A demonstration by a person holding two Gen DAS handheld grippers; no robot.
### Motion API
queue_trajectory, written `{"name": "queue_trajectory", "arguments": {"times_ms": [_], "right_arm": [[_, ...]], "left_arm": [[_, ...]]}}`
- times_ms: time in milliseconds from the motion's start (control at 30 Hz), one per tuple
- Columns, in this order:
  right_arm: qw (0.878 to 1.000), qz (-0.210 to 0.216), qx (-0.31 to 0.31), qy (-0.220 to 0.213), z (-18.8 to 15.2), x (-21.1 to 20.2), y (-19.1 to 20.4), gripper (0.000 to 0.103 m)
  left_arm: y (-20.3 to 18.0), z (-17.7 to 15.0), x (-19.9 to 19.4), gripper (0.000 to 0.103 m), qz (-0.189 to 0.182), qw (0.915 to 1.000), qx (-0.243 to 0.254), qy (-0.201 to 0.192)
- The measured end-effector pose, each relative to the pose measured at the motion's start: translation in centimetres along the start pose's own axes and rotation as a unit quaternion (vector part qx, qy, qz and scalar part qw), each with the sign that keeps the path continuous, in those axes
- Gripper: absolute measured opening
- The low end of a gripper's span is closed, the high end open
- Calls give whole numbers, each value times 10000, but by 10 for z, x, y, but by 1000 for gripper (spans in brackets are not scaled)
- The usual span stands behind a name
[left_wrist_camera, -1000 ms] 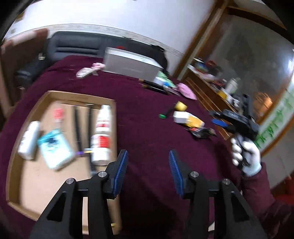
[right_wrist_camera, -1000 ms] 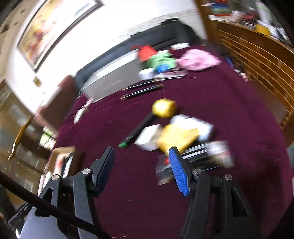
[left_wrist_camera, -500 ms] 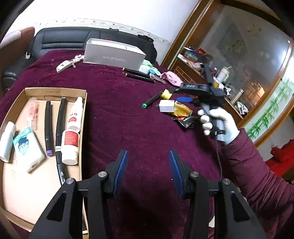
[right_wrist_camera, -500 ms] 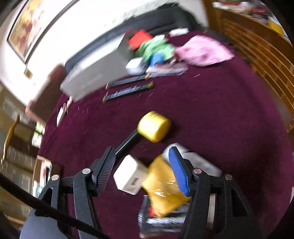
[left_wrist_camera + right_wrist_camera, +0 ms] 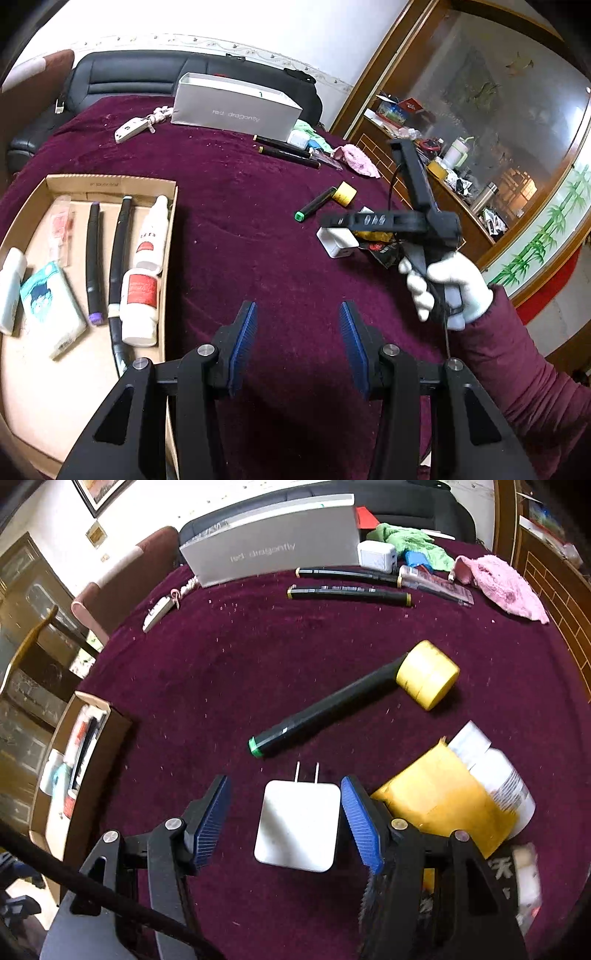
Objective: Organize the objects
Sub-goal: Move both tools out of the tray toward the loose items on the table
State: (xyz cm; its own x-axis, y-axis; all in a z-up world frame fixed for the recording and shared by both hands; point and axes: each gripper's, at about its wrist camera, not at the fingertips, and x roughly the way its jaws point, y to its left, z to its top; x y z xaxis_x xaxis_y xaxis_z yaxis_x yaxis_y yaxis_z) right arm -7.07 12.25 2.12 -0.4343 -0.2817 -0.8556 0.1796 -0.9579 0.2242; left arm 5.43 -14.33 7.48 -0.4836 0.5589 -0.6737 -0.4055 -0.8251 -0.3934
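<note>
Squarely between the spread jaws of the right gripper (image 5: 284, 819) lies a white plug adapter (image 5: 298, 825), flat on the maroon tablecloth (image 5: 258, 657) with its two prongs pointing away from the camera. The blue pads flank its sides; the right-hand one appears just beside or grazing the casing, the other stands clear, so nothing is gripped yet. A yellow packet (image 5: 443, 805) crowds the adapter's right edge, with a white bottle (image 5: 495, 775) behind it, and a black marker with a green tip (image 5: 325, 705) lies just beyond, its far end against a yellow roll (image 5: 428, 672).

Judging by the task, the adapter is the next item bound for the cardboard tray (image 5: 110, 182), which sits well apart on the left and already holds markers, bottles and packets. A clean pick would mean centring the pads on the adapter's flat sides, keeping the right pad off the yellow packet, then closing evenly and lifting straight.

The left gripper (image 5: 297, 339) hangs over bare cloth beside the tray, fingers parted and empty.
</note>
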Motion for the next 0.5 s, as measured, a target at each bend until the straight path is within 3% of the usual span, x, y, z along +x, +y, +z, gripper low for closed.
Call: {"name": "queue_trajectory", "arguments": {"times_ms": [133, 200, 233, 367, 500], "right_arm": [[9979, -633, -112, -65, -13, 9, 10, 61], [9963, -822, -77, -218, -19, 9, 12, 50], [9966, -785, 26, -235, -20, 5, 8, 43], [9962, -368, 663, -438, -38, -13, -14, 43], [9922, 44, 987, -764, -60, -26, -27, 43]], "left_arm": [[-13, 18, 12, 40, 212, 9992, 326, -88], [-21, 33, 24, 40, 365, 9978, 535, -127], [-25, 39, 32, 40, 431, 9970, 629, -138], [-40, 65, 79, 40, 531, 9926, 1096, -34], [-58, 87, 139, 40, 706, 9830, 1682, 216]]}}
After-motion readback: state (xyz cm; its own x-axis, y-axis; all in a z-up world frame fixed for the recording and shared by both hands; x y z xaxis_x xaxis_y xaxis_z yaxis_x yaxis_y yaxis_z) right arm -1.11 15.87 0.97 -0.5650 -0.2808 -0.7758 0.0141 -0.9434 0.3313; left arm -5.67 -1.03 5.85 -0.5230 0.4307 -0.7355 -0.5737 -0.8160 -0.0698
